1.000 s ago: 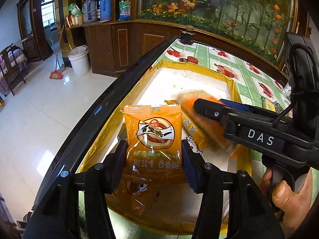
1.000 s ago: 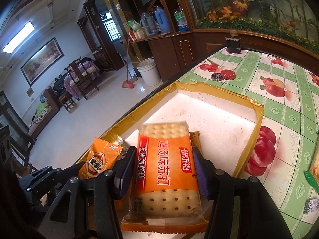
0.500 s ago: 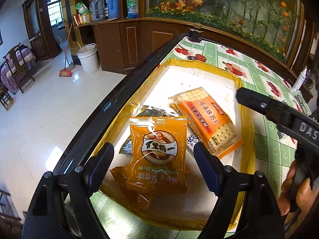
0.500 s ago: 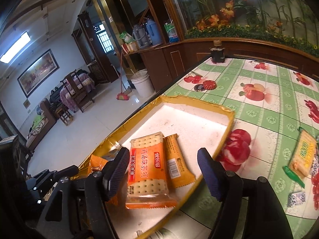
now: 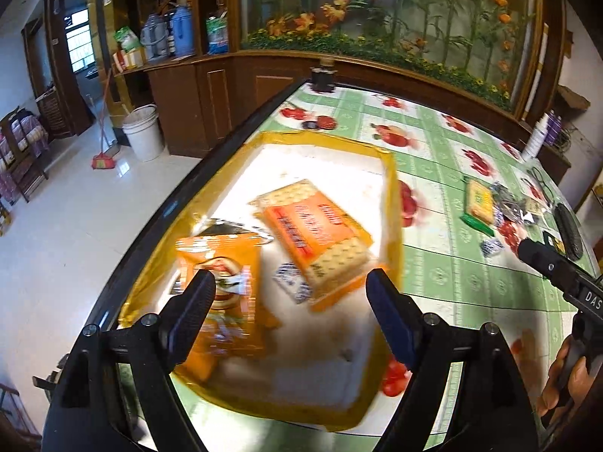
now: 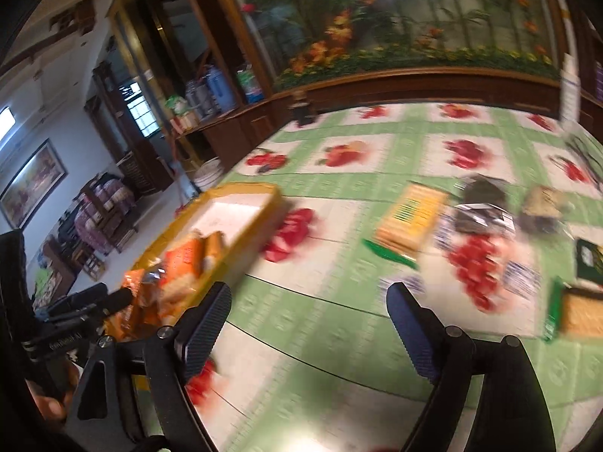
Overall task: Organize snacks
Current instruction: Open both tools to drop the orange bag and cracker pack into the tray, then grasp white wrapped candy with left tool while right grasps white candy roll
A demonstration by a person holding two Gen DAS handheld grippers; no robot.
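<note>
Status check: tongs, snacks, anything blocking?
Left tongs open, empty, over the tray. Right tongs opening, empty, over the tablecloth. Orange cracker pack in tray; green cracker pack loose on the table. Nothing blocking.

bare tablecloth (image 6: 339,339) beside tray (image 6: 260,226)

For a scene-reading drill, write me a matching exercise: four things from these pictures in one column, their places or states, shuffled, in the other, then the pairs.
Things
1. orange cracker pack
2. green-edged cracker pack
3. left gripper
4. white bucket

Places or states
a. on the floor by the cabinet
b. inside the yellow tray
c. on the tablecloth, outside the tray
d. open, holding nothing

Pairs: 1-b, 2-c, 3-d, 4-a
</note>
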